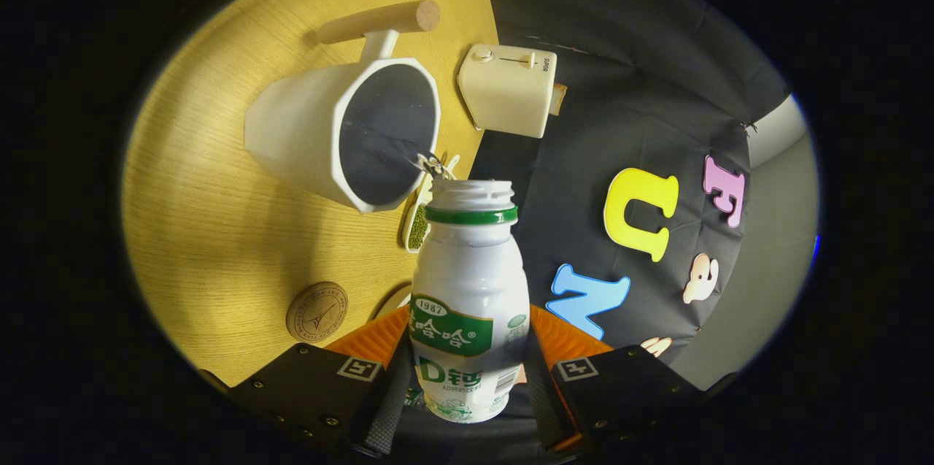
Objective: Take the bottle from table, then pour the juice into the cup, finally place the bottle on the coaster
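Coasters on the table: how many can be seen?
1. The round coaster lies on the table, beside the hand-held gripper that grips the bottle, nearer than the cup. Others may be hidden.

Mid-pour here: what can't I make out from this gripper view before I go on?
- Liquid level in the cup: its inside is dark, so the fill can't be judged.
- What's left in the bottle: its opaque body hides it.
- Small dish of green bits beyond the bottle: partly covered by bottle and cup.
- Where the fingers of the tongs touch the bottle: hidden behind it.
- Coaster print: too small.
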`<state>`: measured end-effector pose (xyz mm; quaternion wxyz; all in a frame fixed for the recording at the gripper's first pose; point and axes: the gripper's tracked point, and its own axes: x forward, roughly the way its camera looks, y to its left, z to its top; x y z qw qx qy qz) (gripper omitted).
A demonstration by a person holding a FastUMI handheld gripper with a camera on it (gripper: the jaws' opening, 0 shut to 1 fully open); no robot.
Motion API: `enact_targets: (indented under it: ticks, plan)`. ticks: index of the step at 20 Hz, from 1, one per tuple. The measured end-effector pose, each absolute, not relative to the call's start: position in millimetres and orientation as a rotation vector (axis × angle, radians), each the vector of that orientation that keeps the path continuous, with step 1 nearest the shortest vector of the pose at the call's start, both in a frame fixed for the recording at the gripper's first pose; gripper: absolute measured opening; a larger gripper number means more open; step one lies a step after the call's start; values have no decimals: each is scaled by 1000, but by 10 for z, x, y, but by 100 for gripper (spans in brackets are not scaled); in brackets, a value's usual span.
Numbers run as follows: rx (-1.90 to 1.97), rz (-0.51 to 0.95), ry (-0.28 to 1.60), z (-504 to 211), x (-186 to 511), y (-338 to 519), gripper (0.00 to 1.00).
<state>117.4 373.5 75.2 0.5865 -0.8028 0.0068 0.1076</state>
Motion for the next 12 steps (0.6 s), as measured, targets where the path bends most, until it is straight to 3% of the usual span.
enact_targets:
  ticks: [12]
  plan:
    - [-1914,235,21,798,1186,3704,72]
